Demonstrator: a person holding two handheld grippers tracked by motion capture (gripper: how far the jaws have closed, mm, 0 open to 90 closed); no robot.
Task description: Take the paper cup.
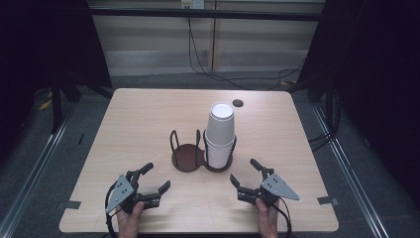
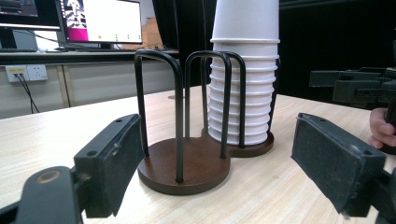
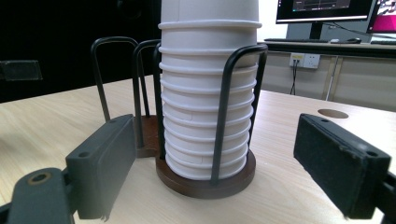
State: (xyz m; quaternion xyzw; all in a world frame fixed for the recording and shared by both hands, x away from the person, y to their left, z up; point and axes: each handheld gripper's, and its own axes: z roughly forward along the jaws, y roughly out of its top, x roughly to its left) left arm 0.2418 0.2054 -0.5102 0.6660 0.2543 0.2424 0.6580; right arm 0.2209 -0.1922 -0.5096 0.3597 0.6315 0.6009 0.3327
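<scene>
Flanking cup stack (image 1: 219, 133), gaping left tongs (image 1: 154, 177), right tongs (image 1: 244, 173), seemingly clear.

The light wooden table (image 1: 148, 119) carries a dark brown double-base cup holder with black wire hoops (image 1: 187, 156) at its centre. A round dark grommet hole (image 1: 238, 103) sits near the far edge.

Cups (image 2: 243, 70): plain white, no print or brand that can be read.
Cup holder (image 2: 187, 163): dark base and black wire loops, no label.
Left monitor (image 2: 100, 21): lit, with pink and white patches, characters too small to read.
Right monitor (image 3: 322, 9): lit, content too blurred to read.
Surface (image 1: 148, 119): bare wood grain, no markings.
</scene>
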